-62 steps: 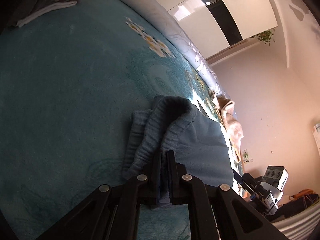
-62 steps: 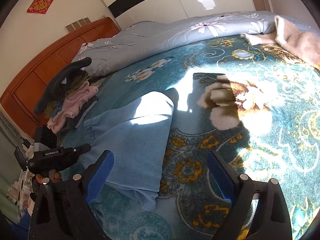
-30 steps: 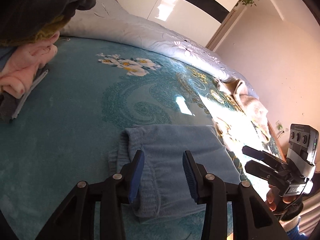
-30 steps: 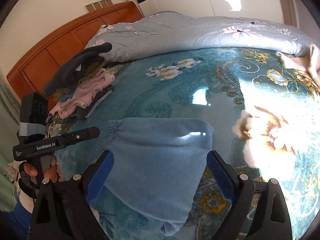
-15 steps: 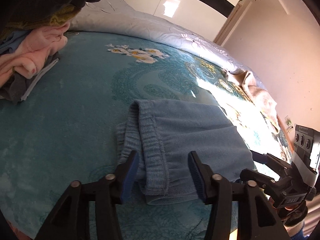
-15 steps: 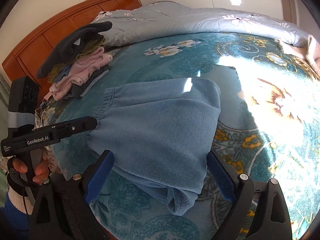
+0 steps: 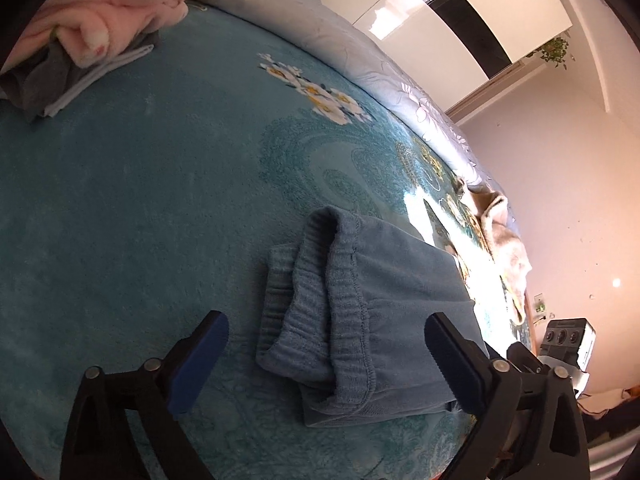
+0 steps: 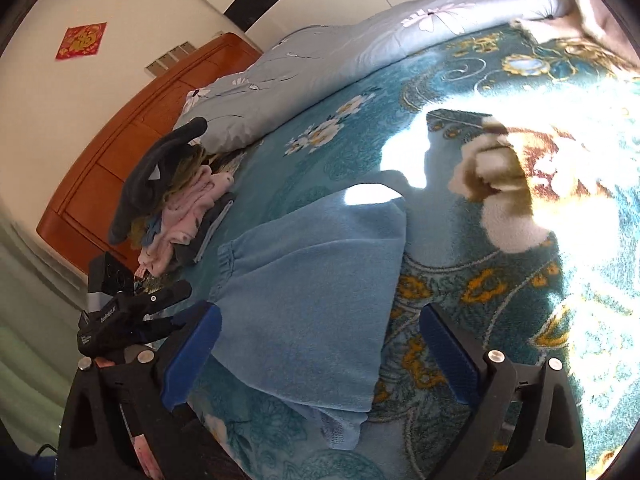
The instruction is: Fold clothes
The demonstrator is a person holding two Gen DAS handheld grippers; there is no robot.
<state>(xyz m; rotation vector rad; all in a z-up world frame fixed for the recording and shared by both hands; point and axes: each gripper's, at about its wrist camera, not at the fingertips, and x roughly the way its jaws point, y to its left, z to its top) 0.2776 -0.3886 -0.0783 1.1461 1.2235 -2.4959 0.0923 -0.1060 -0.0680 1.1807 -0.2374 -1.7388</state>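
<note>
A light blue pair of fleece trousers (image 7: 372, 304) lies folded on the teal patterned bedspread (image 7: 140, 200), its ribbed waistband toward me. My left gripper (image 7: 326, 360) is open and empty, its jaws wide on either side of the waistband, just above it. In the right wrist view the same trousers (image 8: 316, 288) lie flat, and my right gripper (image 8: 320, 348) is open and empty over their near edge. The left gripper also shows in the right wrist view (image 8: 132, 316) at the left.
A pile of clothes, pink and grey (image 8: 180, 200), sits by the wooden headboard (image 8: 120, 148); it also shows in the left wrist view (image 7: 92, 24). A rolled pale blue duvet (image 8: 360, 48) lies along the back. A beige garment (image 7: 500, 240) lies at the far edge.
My left gripper let go of the waistband and opened wide. The trousers now lie folded on the bed. My right gripper stayed open and shifted over the near edge.
</note>
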